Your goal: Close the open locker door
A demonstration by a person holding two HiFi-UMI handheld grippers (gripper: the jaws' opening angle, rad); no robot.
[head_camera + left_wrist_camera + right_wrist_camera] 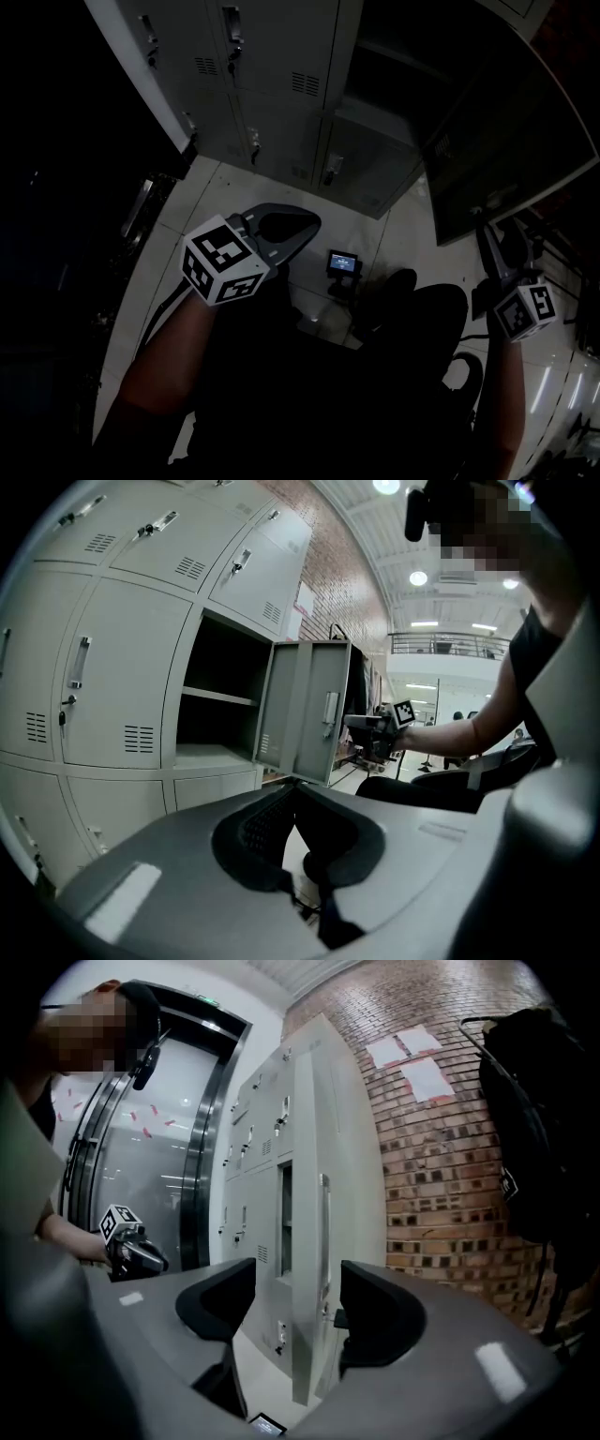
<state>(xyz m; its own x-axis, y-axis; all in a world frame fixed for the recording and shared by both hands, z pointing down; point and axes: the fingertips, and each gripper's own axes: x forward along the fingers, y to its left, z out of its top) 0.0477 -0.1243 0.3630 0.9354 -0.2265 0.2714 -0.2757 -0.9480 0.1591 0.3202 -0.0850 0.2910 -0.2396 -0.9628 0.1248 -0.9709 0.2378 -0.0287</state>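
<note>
Lockers (122,667): grey backdrop.
Door (305,719): open, just ahead of right gripper (298,1283).
Right gripper: jaws wide, empty.
Left gripper (292,786): tips together, empty.

A locker area in a big hall: a bank of pale grey metal lockers (122,667) ahead of the left gripper (292,786), a red brick wall (450,1194) beyond the right gripper (298,1283), glossy white floor tiles (217,192) beneath both, and round ceiling lamps (418,577) above a railed gallery (448,645).
</note>
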